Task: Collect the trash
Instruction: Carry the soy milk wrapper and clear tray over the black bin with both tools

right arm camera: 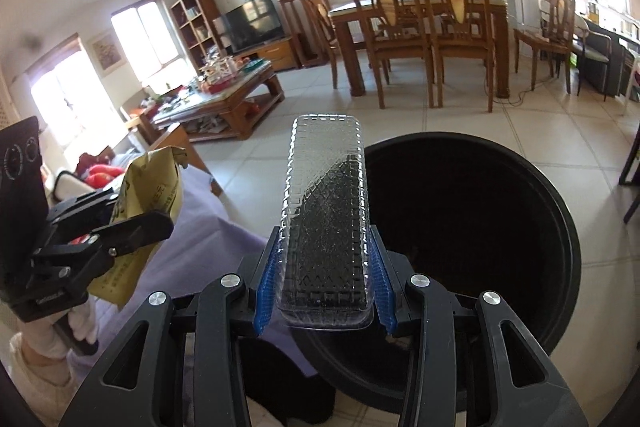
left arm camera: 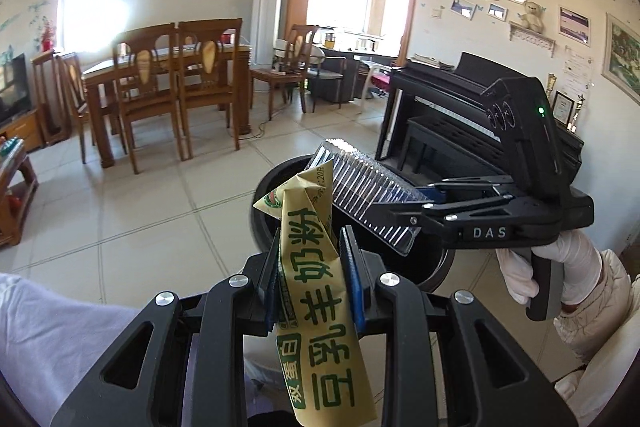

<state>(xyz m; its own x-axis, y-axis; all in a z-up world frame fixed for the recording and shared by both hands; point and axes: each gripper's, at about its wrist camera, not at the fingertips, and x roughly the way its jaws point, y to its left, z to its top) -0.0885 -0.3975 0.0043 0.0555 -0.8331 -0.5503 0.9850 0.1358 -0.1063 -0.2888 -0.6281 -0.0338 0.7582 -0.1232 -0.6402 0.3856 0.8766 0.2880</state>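
Left claw (left arm camera: 312,267) clamps a yellow wrapper (left arm camera: 316,291); right claw (right arm camera: 325,277) grips a clear tray (right arm camera: 325,211) over the black bin (right arm camera: 552,227).

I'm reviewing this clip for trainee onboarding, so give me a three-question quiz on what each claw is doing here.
1. What does the left claw grip?
2. True or false: the right claw is empty.
3. Which item is nearer over the bin opening? A) packet B) tray

Key:
1. A yellow packet with green print.
2. False; it is clamped on a clear plastic tray.
3. B; the packet hangs further to the left of the bin.
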